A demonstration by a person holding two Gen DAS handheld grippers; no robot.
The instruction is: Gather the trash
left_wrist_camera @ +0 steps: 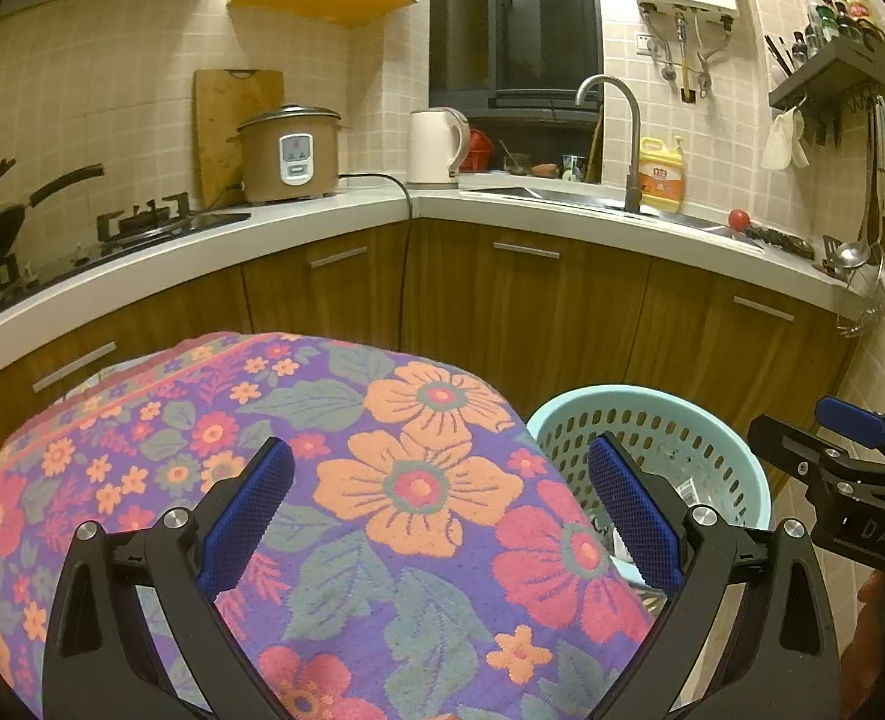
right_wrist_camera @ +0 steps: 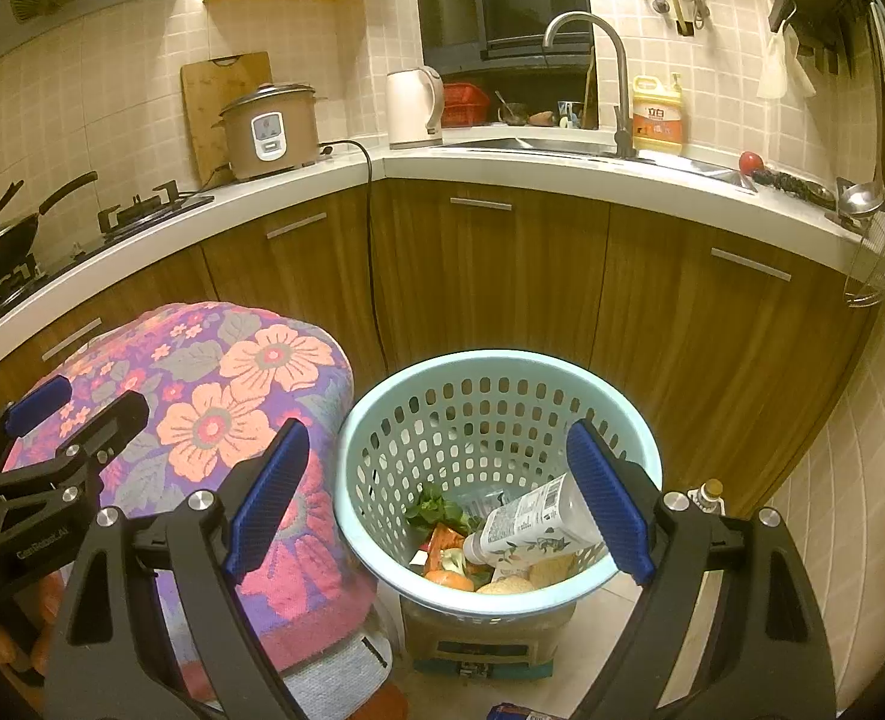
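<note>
A light blue perforated trash basket (right_wrist_camera: 496,387) stands on the floor by the cabinets. Inside it lie a plastic bottle (right_wrist_camera: 532,525), green leaves (right_wrist_camera: 436,510) and orange and beige scraps. My right gripper (right_wrist_camera: 442,501) is open and empty, hovering above the basket's near rim. My left gripper (left_wrist_camera: 442,510) is open and empty above a stool draped in a floral cloth (left_wrist_camera: 334,450); nothing lies on the cloth in view. The basket also shows in the left wrist view (left_wrist_camera: 652,414), to the right of the cloth.
Wooden cabinets (right_wrist_camera: 484,276) under a white counter (right_wrist_camera: 562,171) curve around behind. On the counter are a rice cooker (right_wrist_camera: 271,129), kettle (right_wrist_camera: 412,105), sink tap (right_wrist_camera: 610,66), detergent bottle (right_wrist_camera: 657,117) and tomato (right_wrist_camera: 749,162). A small bottle (right_wrist_camera: 706,495) stands on the floor right of the basket.
</note>
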